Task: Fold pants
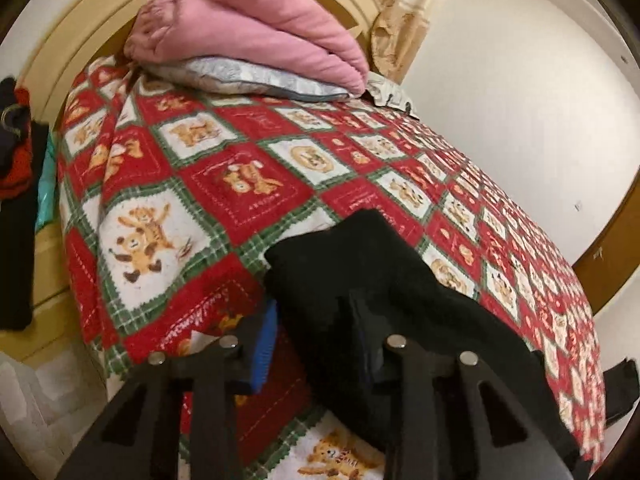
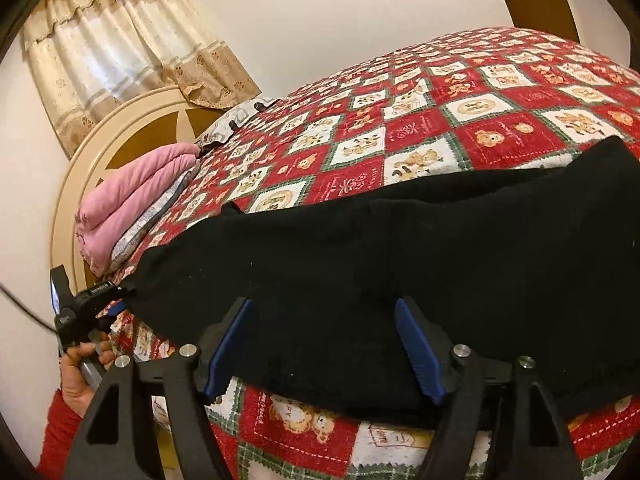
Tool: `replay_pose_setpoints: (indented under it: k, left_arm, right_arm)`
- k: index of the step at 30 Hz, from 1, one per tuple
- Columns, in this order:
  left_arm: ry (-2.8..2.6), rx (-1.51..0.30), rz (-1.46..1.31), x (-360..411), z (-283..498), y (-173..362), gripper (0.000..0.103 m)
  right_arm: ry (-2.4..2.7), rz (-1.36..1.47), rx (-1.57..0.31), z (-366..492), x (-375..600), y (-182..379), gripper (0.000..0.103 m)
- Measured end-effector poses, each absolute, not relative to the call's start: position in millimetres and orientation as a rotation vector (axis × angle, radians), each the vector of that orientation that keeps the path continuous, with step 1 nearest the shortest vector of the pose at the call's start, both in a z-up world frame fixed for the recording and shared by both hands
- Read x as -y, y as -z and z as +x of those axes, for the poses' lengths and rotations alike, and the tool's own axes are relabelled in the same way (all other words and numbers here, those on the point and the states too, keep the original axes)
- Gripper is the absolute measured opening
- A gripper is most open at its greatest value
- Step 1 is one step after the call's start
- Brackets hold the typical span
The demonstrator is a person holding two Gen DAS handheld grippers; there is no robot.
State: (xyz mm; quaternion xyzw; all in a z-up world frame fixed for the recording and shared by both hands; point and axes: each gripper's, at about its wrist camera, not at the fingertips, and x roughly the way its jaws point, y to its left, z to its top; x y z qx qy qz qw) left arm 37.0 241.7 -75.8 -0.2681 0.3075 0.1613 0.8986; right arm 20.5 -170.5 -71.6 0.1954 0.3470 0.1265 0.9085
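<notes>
- the black pants [image 2: 400, 248] lie flat along the near edge of the bed [image 2: 460, 92].
- the left gripper [image 1: 316, 332] is clamped on one end of the pants; a thin pinch could slip off.
- the right gripper [image 2: 324, 344] stands apart over the cloth, not pressing, so that side could sag or bunch when lifted.

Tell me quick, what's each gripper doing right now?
The left gripper is closed on the black pants at their edge.
The right gripper is open, cloth between its pads, unpinched.
</notes>
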Motion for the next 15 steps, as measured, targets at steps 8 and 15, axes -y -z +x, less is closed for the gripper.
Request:
replay_pose_setpoints:
  k: [8,15]
  left_arm:
    - [-0.297,-0.674,-0.709,-253,41,87,0.057]
    - [-0.219,-0.666,-0.726,-250,45,89,0.02]
  right_arm:
    - [-0.285,0.489,-0.718,22,181,73,0.074]
    - [-0.287,0.498,-0.719,21,181,74,0.075]
